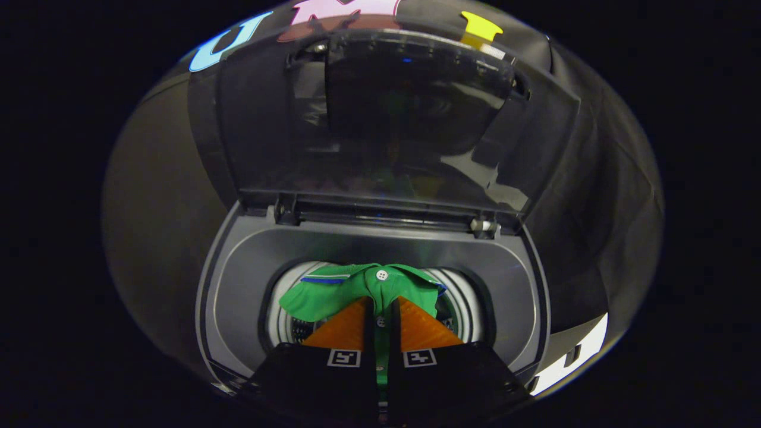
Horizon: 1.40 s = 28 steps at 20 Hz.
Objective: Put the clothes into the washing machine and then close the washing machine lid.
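Green cloth is what I see first: a green shirt (333,294) with a white button (381,274) near its collar and a thin blue stripe along one edge. My gripper (380,312) has its fingers (348,330) pressed close together on the shirt, with a strip of the green cloth caught in the thin gap between them. The shirt hangs right over the round hole of the washing machine (238,309), spread out above the shiny drum (284,324) inside. The machine's top is grey around the hole. Its lid (380,119) stands straight up at the back, beyond the fingers, wide open. The lid is dark and see-through, and light shines off it. Black cloth hangs behind the machine.
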Tool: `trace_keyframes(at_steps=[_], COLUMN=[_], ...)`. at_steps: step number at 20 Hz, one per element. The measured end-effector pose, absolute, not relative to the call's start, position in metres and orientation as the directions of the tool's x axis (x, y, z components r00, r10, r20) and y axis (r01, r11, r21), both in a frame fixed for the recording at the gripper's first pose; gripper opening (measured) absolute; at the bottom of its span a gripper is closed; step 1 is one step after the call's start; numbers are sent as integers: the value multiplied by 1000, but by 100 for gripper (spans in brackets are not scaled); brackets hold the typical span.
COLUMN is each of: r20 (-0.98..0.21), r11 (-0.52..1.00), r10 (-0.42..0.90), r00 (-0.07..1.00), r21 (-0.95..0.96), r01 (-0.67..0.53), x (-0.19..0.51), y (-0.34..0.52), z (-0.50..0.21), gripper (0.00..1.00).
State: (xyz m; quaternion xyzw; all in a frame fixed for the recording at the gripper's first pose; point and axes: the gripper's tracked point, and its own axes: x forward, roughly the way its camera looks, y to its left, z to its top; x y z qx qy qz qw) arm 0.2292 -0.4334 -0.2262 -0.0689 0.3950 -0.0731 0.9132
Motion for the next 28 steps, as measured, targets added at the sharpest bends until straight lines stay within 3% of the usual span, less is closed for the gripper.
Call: trace_keyframes(at_steps=[18, 22, 28], r20=[-858, -860, -852], r11=[987, 986, 984], r10=[-157, -165, -175], r00=[489, 483, 493], r21=[-158, -151, -159], r01=[40, 68, 76], x=[220, 219, 214], y=[-442, -443, -445], z=[-298, -297, -287], gripper=[12, 100, 99])
